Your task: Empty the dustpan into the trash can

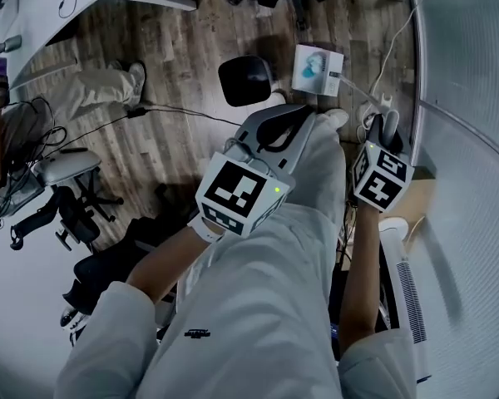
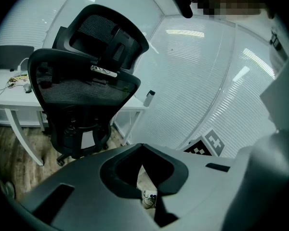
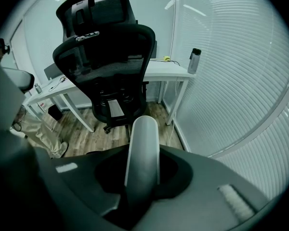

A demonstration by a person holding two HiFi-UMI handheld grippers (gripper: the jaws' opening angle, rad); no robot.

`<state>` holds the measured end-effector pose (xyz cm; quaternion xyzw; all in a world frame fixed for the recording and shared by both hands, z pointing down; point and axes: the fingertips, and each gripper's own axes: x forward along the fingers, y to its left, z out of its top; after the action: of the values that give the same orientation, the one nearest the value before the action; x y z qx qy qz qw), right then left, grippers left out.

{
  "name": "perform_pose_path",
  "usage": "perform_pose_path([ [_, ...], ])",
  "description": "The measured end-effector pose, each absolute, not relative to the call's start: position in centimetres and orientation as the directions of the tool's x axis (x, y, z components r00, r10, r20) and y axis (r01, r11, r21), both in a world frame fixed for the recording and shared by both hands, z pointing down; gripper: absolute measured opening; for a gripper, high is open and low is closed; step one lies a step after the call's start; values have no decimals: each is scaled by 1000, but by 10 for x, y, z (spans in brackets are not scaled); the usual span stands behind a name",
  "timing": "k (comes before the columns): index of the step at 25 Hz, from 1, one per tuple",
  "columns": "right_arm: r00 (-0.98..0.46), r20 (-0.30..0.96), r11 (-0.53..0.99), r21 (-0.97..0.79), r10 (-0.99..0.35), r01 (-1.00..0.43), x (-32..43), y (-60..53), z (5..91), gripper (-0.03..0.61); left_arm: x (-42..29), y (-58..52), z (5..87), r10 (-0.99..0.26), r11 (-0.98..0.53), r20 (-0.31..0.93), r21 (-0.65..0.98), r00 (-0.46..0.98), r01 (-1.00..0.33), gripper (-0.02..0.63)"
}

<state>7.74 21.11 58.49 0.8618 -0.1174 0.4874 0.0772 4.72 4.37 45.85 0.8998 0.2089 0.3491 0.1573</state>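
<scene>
I've right gripper [image 1: 381,131] clamped on the dustpan handle [image 3: 142,158], left gripper [image 2: 142,148] closed, empty; slack grip could spill before the far trash can [image 1: 248,79].

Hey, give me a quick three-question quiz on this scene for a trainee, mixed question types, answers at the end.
1. True or false: the left tongs grip an object.
2. What do the right tongs clamp? A) a pale handle B) a cable C) a cloth
3. Fill in: in the right gripper view, the bottle stands on the white ____.
Key: 1 false, they are shut and empty; 2 A; 3 desk.
</scene>
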Motion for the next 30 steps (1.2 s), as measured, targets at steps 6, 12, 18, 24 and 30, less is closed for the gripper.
perform_pose_path([
  [6,531,834,-953,19,-152,-302,75,204,546,77,41,35,444,473,-865,548,436,690,247,6],
  [12,554,810,-937,16,-193,-350,68,198,504,77,29,22,429,446,-872,537,442,716,211,5],
  [18,565,788,-907,19,-245,-420,69,183,459,77,20,0,419,405,-877,528,454,746,156,6],
  [24,553,781,-885,0,-291,-465,80,173,428,77,19,-20,412,348,-891,530,443,773,97,6],
  [30,546,765,-851,-6,-342,-525,82,169,388,77,4,-26,393,293,-897,528,441,797,38,5],
])
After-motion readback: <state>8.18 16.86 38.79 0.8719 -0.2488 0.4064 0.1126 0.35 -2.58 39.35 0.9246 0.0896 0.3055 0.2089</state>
